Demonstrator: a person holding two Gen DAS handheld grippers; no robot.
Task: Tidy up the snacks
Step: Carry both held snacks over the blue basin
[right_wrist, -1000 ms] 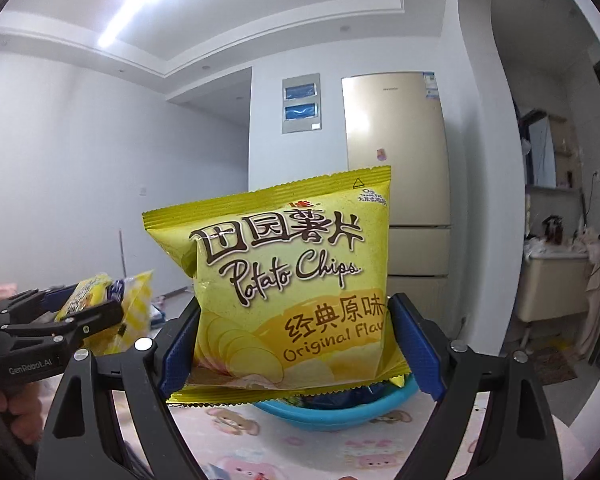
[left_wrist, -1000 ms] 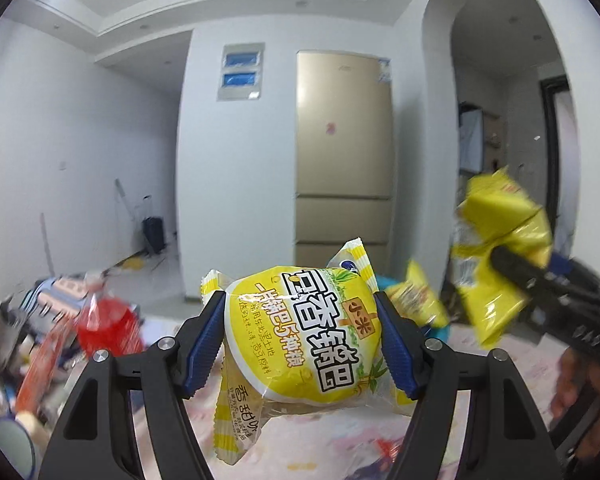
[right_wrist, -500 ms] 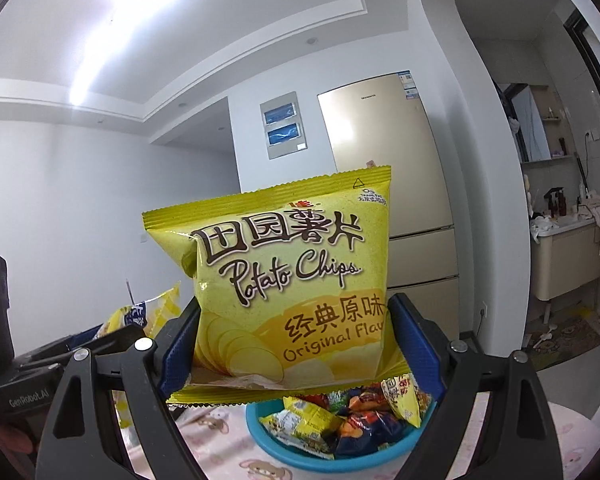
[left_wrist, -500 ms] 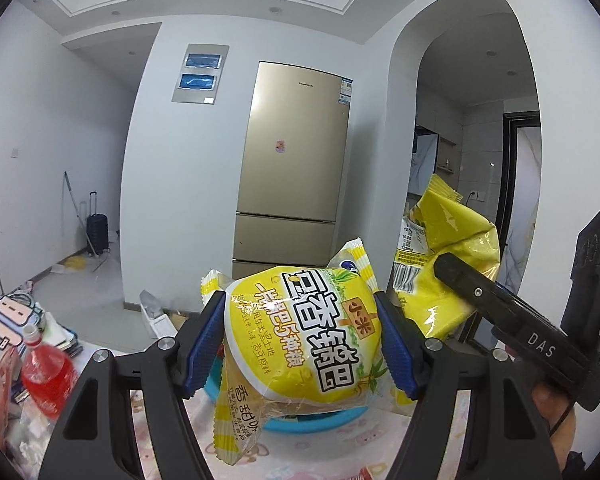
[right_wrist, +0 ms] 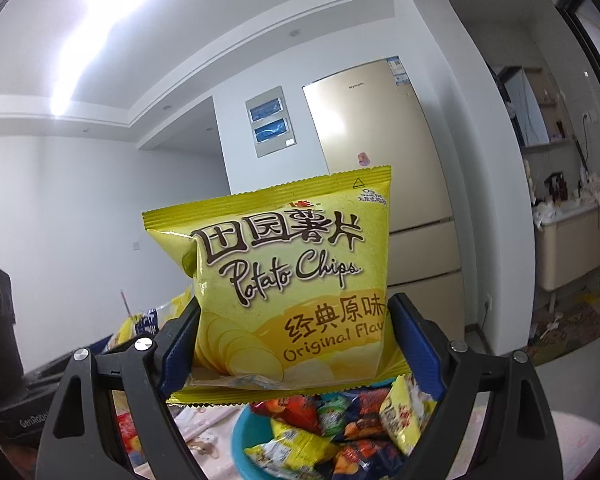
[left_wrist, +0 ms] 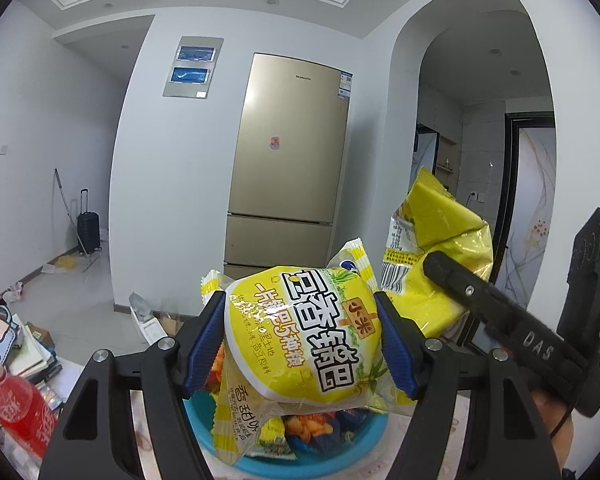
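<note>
My left gripper [left_wrist: 300,344] is shut on a round yellow rice-crisp snack pack [left_wrist: 300,340] and holds it above a blue bowl [left_wrist: 228,440] with several snack packs in it. My right gripper [right_wrist: 296,344] is shut on a yellow potato chips bag [right_wrist: 292,288], held upright above the same blue bowl [right_wrist: 244,432]. In the left wrist view the right gripper shows at the right with the chips bag [left_wrist: 440,248] in it. In the right wrist view the left gripper's body [right_wrist: 28,396] is at the left edge.
A red drink bottle [left_wrist: 16,408] and stacked books [left_wrist: 28,356] lie at the left of the table. The tablecloth [right_wrist: 204,436] is pink with a cartoon pattern. A gold fridge [left_wrist: 292,160] stands against the far wall. A small suitcase [left_wrist: 88,228] stands on the floor.
Both grippers have moved toward the blue bowl with their packs still held. The bowl and its snacks now show more fully beneath each gripper.
</note>
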